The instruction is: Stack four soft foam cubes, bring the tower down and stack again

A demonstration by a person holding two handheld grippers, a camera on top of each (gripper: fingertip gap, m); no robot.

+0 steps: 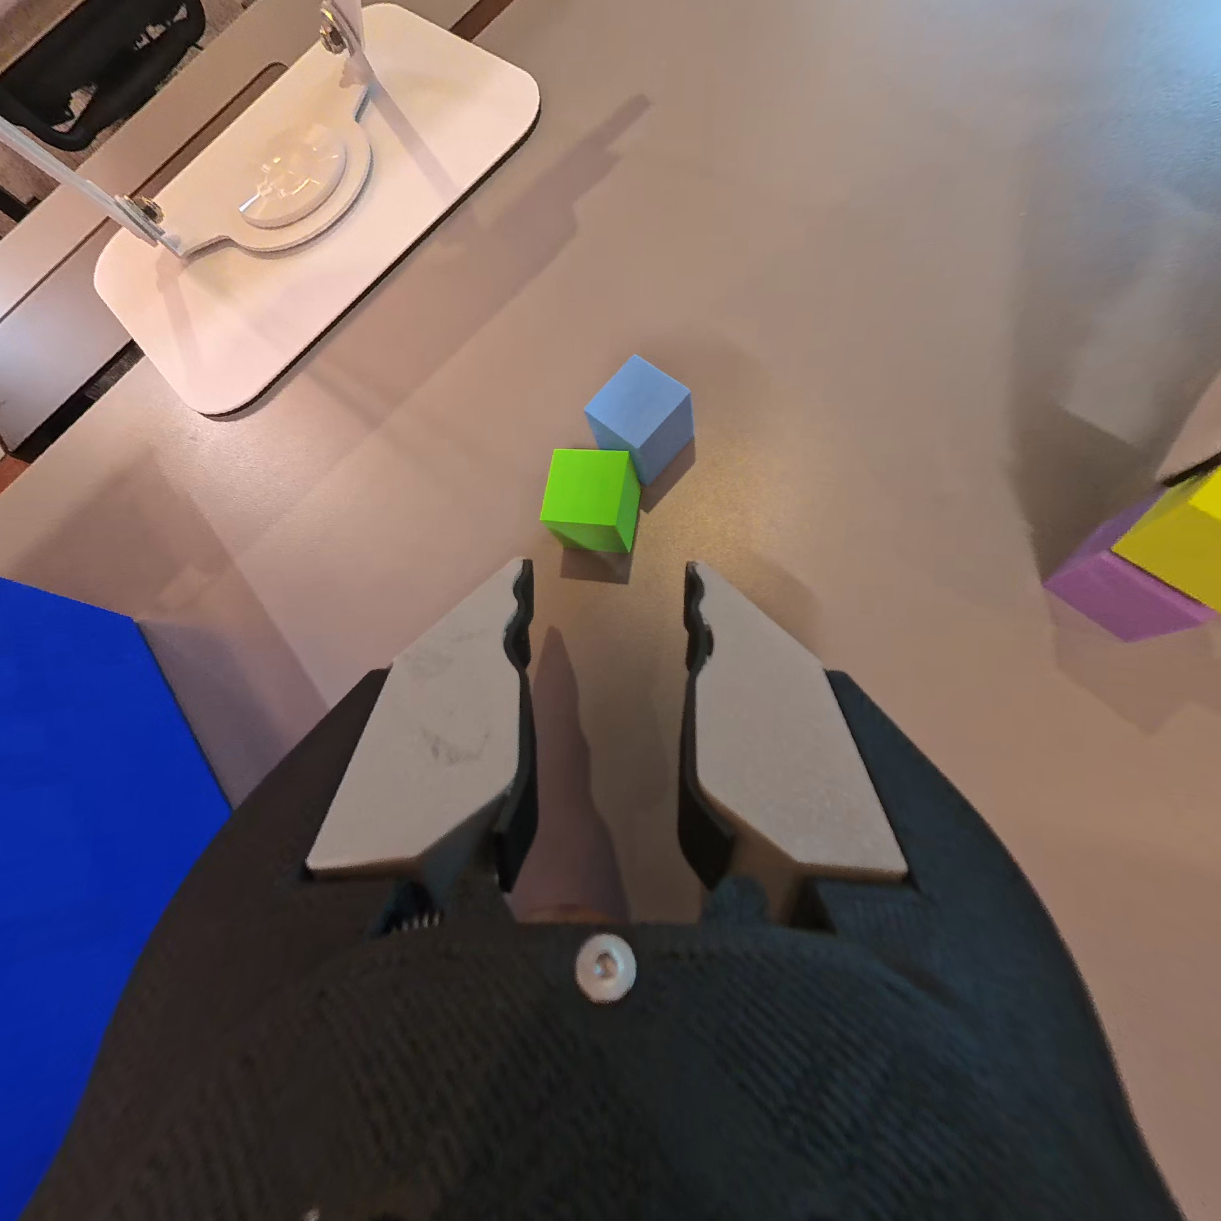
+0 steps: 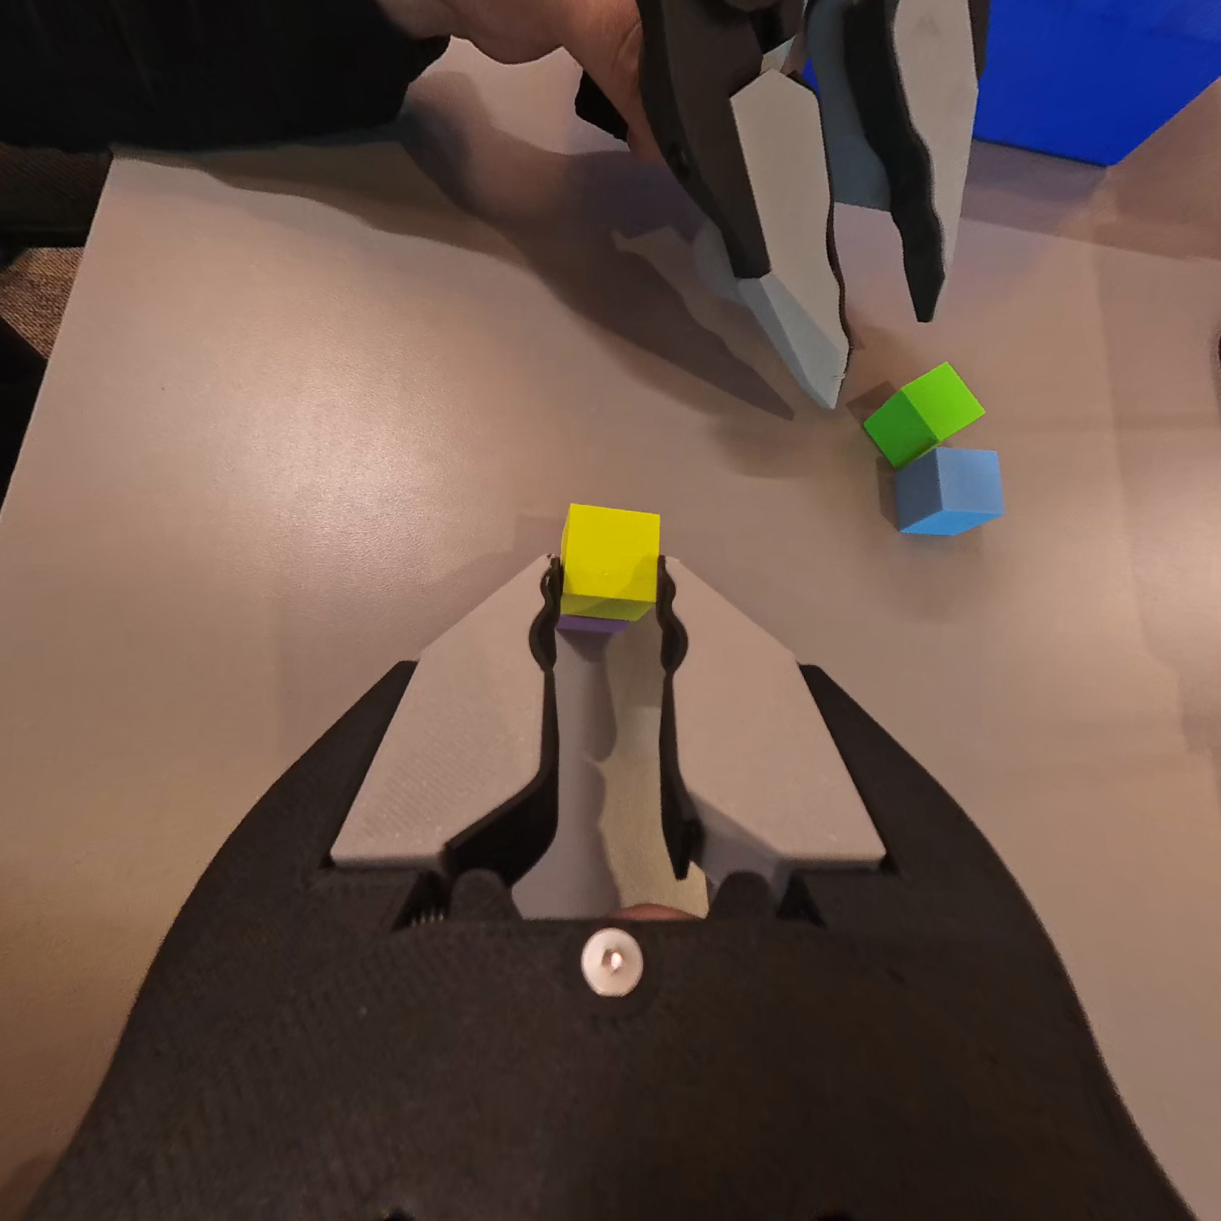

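My right gripper [image 2: 608, 569] is shut on a yellow cube [image 2: 611, 552], its pads against the cube's two sides. The yellow cube rests on a purple cube [image 2: 591, 626], mostly hidden beneath it. Both also show at the right edge of the left wrist view: the yellow cube [image 1: 1176, 545] on the purple cube [image 1: 1123, 598]. A green cube [image 1: 588, 499] and a light blue cube [image 1: 637, 416] lie touching on the table. My left gripper [image 1: 609, 575] is open and empty just short of the green cube. The right wrist view also shows the left gripper [image 2: 879, 353], the green cube [image 2: 922, 413] and the blue cube [image 2: 948, 489].
A white stand base [image 1: 317, 198] sits at the table's far left. A dark blue box [image 1: 79, 859] stands at my left, and also shows in the right wrist view [image 2: 1070, 79]. A person's hand [image 2: 581, 46] holds the left gripper. The grey table [image 2: 297, 429] ends at the left.
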